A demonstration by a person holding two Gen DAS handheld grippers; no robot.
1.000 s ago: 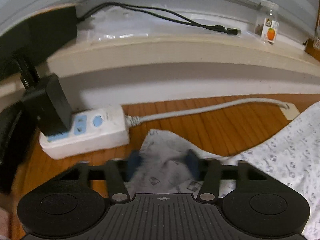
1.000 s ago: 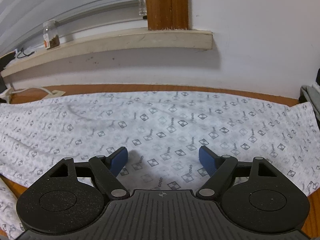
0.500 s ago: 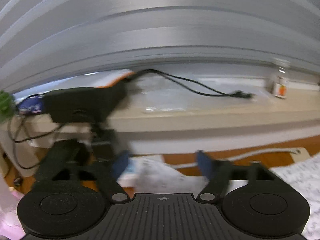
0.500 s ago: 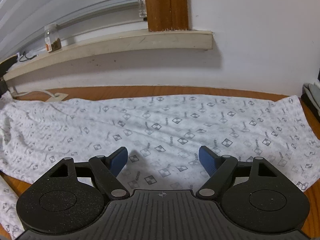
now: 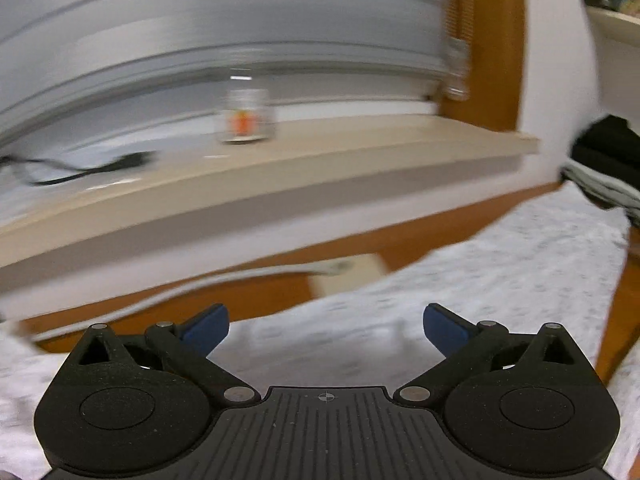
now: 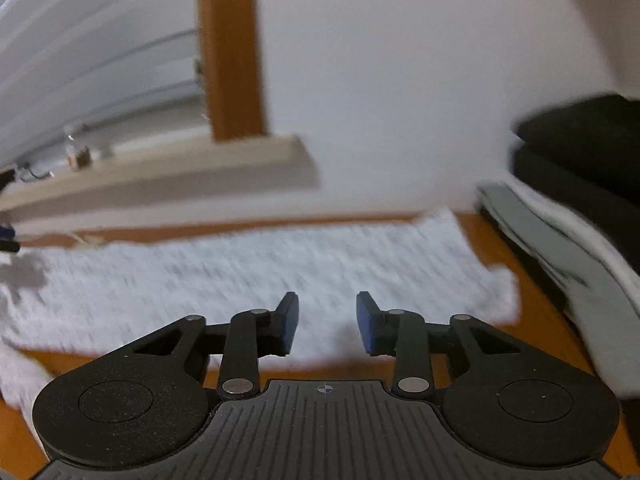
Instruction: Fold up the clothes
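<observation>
Left gripper jaws opening wide, nothing held; right gripper jaws closing, empty, above patterned garment.

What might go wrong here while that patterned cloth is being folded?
The right gripper is closing with nothing visibly pinched; it may miss the cloth. The left gripper, opening, holds nothing, so that side of the cloth could slump. The blurred views suggest fast sweeps, which might snag the white cable beside the cloth.
</observation>
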